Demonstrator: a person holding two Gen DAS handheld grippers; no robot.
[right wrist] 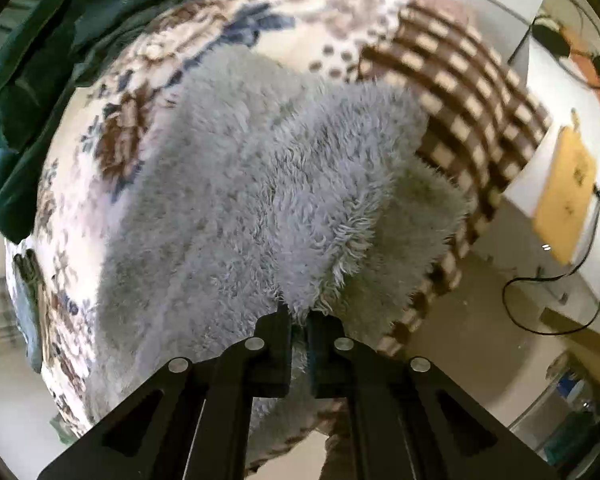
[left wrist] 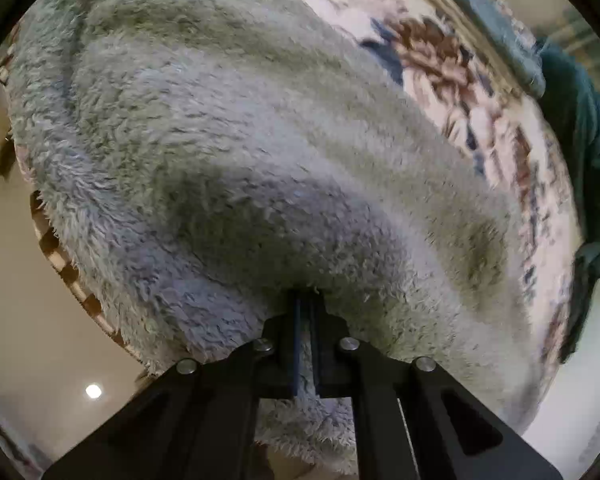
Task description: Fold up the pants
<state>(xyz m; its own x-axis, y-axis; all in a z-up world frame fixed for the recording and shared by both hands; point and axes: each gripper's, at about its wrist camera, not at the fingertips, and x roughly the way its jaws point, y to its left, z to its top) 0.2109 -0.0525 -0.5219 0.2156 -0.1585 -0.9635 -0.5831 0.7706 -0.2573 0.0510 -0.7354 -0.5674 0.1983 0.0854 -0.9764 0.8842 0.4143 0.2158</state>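
Note:
The grey fluffy pants (left wrist: 228,152) lie spread over a bed covered by a floral blanket (left wrist: 452,80). In the left wrist view my left gripper (left wrist: 306,300) points steeply down and is shut on the near edge of the pants, with fleece pinched between the black fingers. In the right wrist view the same grey pants (right wrist: 240,200) fill the middle, one layer folded over another. My right gripper (right wrist: 299,320) is shut on the pants' edge too, fluff bulging out above its closed fingertips.
A dark green cloth lies at the bed's far side (left wrist: 588,140) (right wrist: 40,80). A brown checked border (right wrist: 460,100) runs along the blanket's edge. Beside the bed are a yellow board (right wrist: 564,192), a black cable (right wrist: 540,300) and the beige floor (left wrist: 20,300).

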